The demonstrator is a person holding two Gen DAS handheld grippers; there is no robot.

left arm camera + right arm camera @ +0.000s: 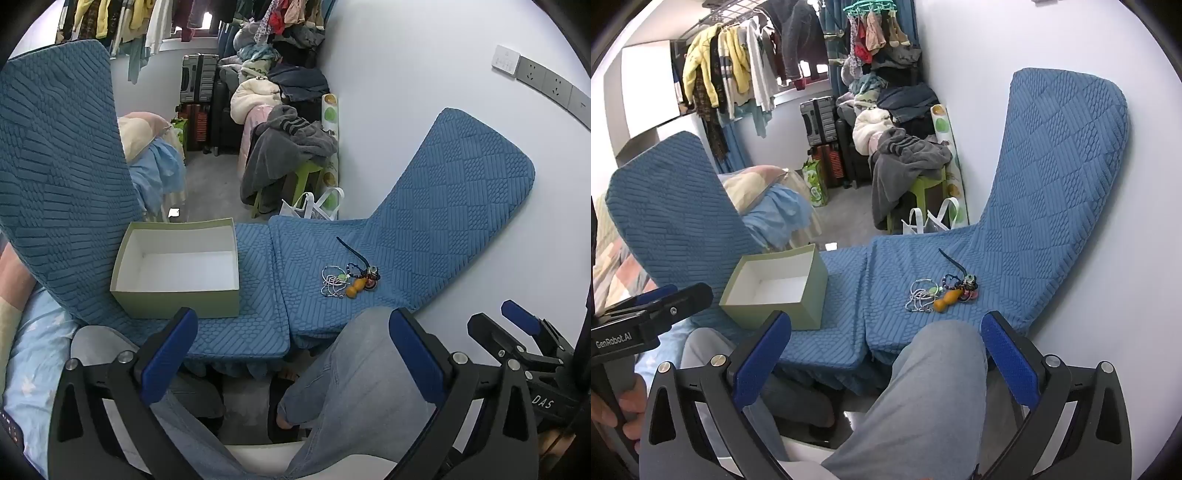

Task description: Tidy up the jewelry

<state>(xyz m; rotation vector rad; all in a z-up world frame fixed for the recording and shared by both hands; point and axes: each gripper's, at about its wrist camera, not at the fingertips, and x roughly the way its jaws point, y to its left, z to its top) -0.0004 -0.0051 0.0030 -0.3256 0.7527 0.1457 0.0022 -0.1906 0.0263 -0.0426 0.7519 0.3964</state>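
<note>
- A pale green box (177, 269) with a white inside sits open-topped on the blue quilted cushion (258, 295); from where I stand nothing shows inside it.
- The jewelry pile (349, 278) lies on the same cushion, well to the right of the box and apart from it: silvery bead chains (918, 297), an orange gourd-shaped pendant (946, 300), dark beads and a blue cord (951, 258) trailing away from the heap.
- The left tool (291, 354) hangs in the air on the near side of the box, its blue-padded fingers (168, 358) spread wide, nothing between them.
- The right tool (886, 354) hovers on the near side of the jewelry, fingers (1010, 363) likewise spread and holding nothing.
- The person's knee in grey trousers (923, 387) rises between the tools, nearer than the box.
- Behind the box, clothes hang on a rail (738, 66), and suitcases (822, 122) stand at the far wall.
</note>
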